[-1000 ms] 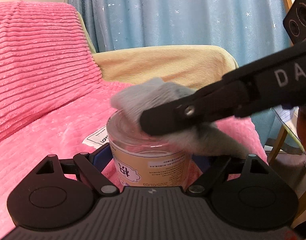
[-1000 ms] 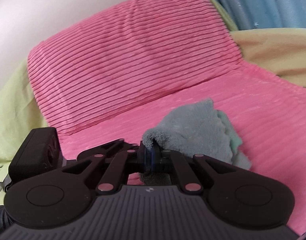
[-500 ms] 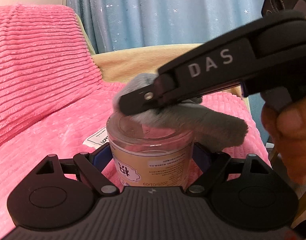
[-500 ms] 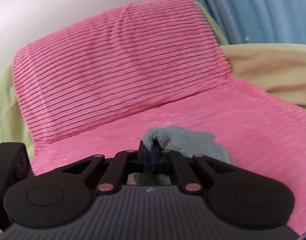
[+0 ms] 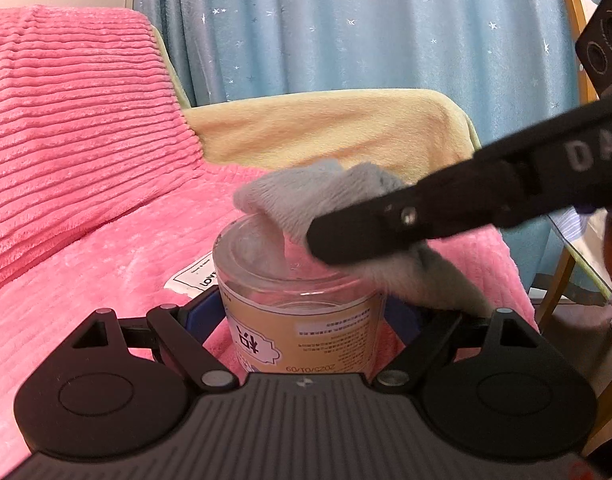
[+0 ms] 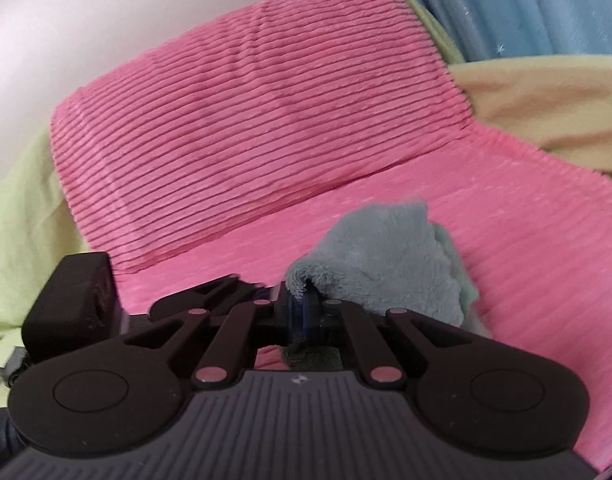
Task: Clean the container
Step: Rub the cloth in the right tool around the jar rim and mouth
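On the pink ribbed blanket (image 5: 106,248) that covers the sofa seat, one clear glass jar (image 5: 302,304) stands upright with its mouth open and no lid on it. It carries one tan paper label (image 5: 306,332) with small print and a date line that reads upside down from the left wrist camera. The left gripper (image 5: 306,312) has its two blue-padded fingers (image 5: 204,312) closed on the jar, one against each side of the labelled body, so the jar sits clamped between them.

From the right, the right gripper (image 6: 304,312) reaches over the jar mouth. Its fingers are pinched together on one grey fleecy cloth (image 5: 325,196), seen in the right wrist camera as a fold squeezed between the blue pads. In the left wrist camera the cloth bunches over the jar's rim, one fold dipping into the opening at the rim's far side, while a tail of it hangs down outside the jar on the right. The edge of a pale green layer (image 6: 467,292) shows at the cloth's right side.

One white tag (image 5: 194,278) with black print lies flat on the blanket just behind and left of the jar. Behind the seat rise one pink ribbed back cushion (image 6: 246,112), one yellow blanket (image 5: 345,128) over the sofa arm, and a blue star-dotted curtain (image 5: 345,24). A wooden chair frame (image 5: 573,8) shows at the far right edge.
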A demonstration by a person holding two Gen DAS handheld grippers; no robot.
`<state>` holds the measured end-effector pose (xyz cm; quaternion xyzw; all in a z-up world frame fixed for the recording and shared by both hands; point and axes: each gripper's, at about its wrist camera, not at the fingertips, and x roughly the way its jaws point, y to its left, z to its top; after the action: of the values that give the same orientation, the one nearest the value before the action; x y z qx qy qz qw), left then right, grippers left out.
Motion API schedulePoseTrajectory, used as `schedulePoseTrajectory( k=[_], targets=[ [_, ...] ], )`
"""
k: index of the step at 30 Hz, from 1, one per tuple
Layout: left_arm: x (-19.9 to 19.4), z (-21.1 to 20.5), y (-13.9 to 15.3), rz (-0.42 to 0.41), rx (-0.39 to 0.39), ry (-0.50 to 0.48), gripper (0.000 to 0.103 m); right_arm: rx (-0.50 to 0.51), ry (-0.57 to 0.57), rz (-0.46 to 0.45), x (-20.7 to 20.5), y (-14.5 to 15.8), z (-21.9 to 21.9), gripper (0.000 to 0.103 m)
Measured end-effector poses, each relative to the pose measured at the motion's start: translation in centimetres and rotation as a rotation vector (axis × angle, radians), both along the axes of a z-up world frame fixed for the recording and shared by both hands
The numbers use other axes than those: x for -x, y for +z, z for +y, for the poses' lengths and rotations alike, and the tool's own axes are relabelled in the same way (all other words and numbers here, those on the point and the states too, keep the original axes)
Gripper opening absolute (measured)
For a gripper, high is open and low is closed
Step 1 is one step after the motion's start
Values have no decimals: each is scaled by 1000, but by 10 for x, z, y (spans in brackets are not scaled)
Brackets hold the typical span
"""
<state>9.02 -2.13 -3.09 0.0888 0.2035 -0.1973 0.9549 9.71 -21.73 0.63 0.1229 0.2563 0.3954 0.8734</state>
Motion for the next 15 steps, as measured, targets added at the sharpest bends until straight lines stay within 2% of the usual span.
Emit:
schedulePoseTrajectory(
  k=[5,10,15],
  targets=[
    [1,-1,0,-3,-6,4,85,-23,6,12,-7,-2,18,2],
    [-1,1,-1,2,7,7,85,27,-33,-56,-16,1,38,1],
    [-1,0,-1,-2,1,2,85,79,-108,-108,-21,4,35,1]
  ],
)
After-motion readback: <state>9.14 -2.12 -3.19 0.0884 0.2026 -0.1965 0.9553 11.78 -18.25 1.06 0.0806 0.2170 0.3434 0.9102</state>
